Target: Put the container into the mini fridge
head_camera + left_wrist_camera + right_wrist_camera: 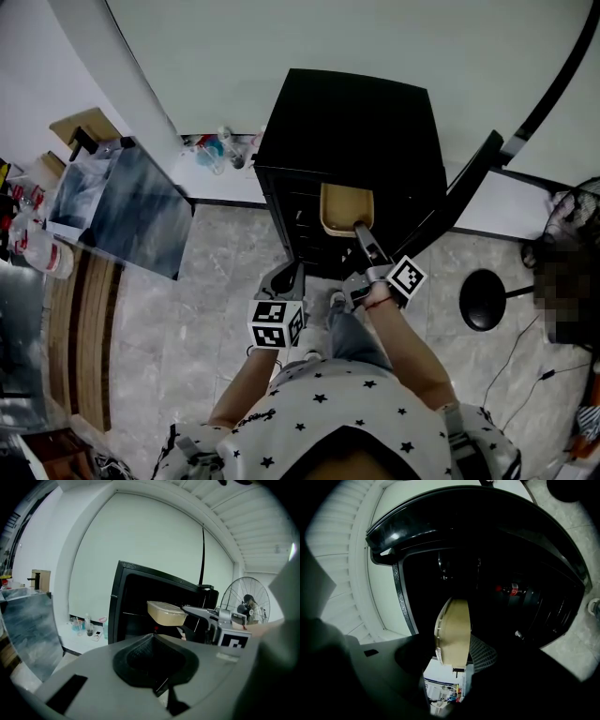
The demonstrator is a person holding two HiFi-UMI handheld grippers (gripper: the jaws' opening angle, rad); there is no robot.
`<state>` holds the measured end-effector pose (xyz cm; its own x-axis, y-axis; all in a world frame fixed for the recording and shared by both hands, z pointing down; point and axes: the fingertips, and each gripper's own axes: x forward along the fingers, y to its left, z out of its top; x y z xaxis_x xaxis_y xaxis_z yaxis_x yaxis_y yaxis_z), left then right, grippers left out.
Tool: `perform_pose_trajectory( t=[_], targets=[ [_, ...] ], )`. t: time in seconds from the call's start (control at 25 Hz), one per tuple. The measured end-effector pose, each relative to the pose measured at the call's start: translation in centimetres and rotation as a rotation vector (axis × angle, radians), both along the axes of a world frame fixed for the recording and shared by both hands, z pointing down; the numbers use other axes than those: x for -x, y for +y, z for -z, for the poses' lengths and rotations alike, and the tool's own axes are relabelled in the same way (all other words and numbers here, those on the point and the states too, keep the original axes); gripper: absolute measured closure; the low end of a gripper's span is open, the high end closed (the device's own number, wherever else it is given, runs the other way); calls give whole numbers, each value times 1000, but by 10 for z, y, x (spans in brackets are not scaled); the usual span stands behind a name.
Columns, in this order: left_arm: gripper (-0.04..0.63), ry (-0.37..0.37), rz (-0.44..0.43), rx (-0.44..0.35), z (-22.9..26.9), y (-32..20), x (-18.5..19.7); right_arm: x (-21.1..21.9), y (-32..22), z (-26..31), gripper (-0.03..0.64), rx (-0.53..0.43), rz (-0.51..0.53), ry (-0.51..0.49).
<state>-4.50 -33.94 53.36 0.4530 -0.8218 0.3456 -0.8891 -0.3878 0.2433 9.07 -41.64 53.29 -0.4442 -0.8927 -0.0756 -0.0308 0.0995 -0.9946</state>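
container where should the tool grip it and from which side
Grip its near end, coming level from the person's side, as the right tool does: the container is shallow, and this leaves its far end free to enter the mini fridge.

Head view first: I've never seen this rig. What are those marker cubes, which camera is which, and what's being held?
No robot here: a person holds a claw in each hand; the marker cubes are part of them. The head view looks down from the person's head; each gripper view looks along its own claw. The right claw is clamped on the tan container, at the open front of the black mini fridge. The left claw is shut and empty. Small bottles stand on the white ledge beside the fridge.
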Motion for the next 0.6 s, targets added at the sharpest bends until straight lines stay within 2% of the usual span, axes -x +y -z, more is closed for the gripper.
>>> perform_pose_trajectory(
  t=[0.24,0.6],
  targets=[
    [583,-1,9,4,-3,-6,2,-1,-9,-13,399,30,-17,-26],
    [583,-3,15,15,-8,-9,3,1,-19,-17,399,23,-26,-37]
  ],
)
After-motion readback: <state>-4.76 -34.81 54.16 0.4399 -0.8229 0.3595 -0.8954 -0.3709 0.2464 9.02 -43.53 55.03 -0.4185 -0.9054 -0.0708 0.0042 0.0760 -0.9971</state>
